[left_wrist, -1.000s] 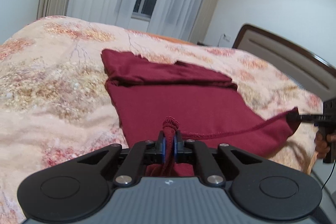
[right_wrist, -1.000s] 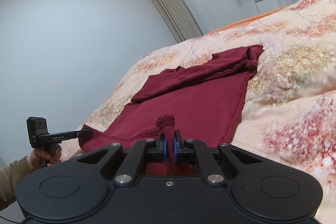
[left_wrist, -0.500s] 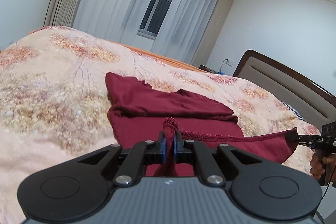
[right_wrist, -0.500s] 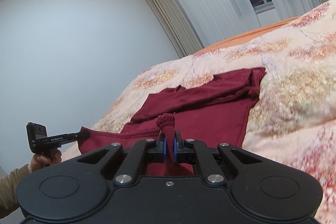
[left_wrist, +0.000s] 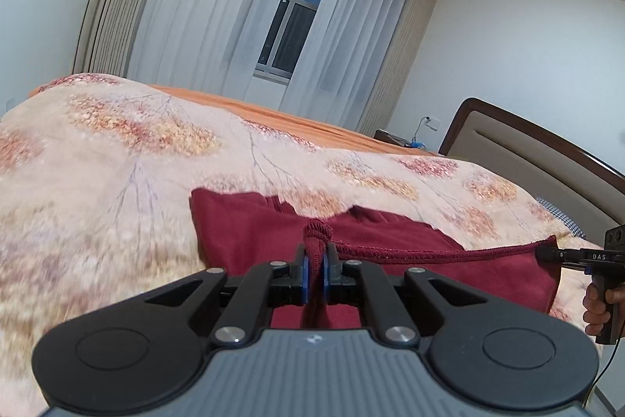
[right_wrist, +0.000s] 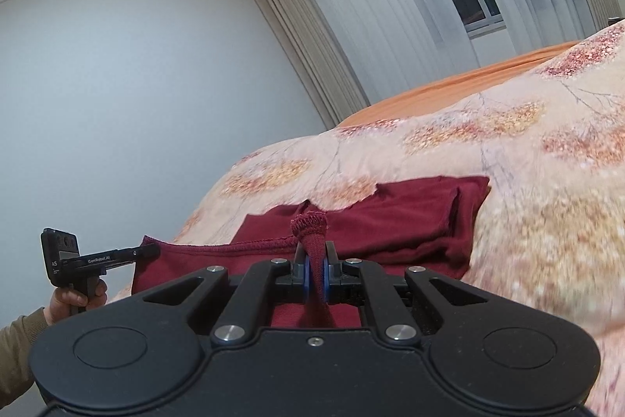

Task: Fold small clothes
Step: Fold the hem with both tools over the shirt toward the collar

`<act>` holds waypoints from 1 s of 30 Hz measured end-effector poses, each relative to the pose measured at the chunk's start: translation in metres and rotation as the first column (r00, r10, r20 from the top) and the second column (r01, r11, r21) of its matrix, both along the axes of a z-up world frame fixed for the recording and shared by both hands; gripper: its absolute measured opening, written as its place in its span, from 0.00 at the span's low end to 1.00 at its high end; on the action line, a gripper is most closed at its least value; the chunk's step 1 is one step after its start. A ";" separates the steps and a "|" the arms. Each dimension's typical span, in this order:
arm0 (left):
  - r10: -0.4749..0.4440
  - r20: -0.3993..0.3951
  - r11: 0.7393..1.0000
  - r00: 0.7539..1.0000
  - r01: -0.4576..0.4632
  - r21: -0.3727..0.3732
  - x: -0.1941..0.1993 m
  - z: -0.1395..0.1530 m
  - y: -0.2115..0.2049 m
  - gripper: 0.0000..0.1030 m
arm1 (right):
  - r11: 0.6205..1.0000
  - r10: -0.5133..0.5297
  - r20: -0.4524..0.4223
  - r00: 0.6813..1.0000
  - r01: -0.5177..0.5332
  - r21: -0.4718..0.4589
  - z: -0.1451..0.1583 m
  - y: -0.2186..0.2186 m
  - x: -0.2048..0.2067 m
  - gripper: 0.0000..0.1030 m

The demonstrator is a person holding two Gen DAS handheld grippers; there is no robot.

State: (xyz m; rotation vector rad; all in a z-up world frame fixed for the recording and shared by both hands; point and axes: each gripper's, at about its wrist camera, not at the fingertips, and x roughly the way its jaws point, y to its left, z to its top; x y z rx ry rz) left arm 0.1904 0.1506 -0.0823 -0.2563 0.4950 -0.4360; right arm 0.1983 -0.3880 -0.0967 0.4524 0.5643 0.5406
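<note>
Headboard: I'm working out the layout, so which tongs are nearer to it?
Right. The right tongs pinch the shirt hem at the headboard end; the left tongs pinch the same hem farther from it.

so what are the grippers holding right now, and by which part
Both hold the dark red garment by its hemmed edge: left gripper and right gripper each pinch one end.

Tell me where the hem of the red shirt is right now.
The hem hangs stretched in the air above the bed, pinched by the left tongs at one corner and the right tongs at the other, over the folded sleeves.
</note>
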 end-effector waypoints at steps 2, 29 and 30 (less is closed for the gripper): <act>0.004 0.001 1.000 1.000 -0.004 -0.007 0.018 -0.002 -0.001 0.06 | 1.000 -0.004 -0.001 1.000 0.004 0.001 -0.002 -0.002 0.017 0.06; 0.100 -0.115 0.995 0.988 -0.096 0.037 0.228 -0.050 -0.012 0.06 | 0.995 -0.102 -0.146 0.984 0.099 -0.033 -0.067 -0.003 0.233 0.06; 0.104 -0.130 0.994 0.986 -0.099 0.046 0.234 -0.054 -0.013 0.06 | 0.994 -0.106 -0.161 0.981 0.101 -0.042 -0.073 -0.002 0.238 0.06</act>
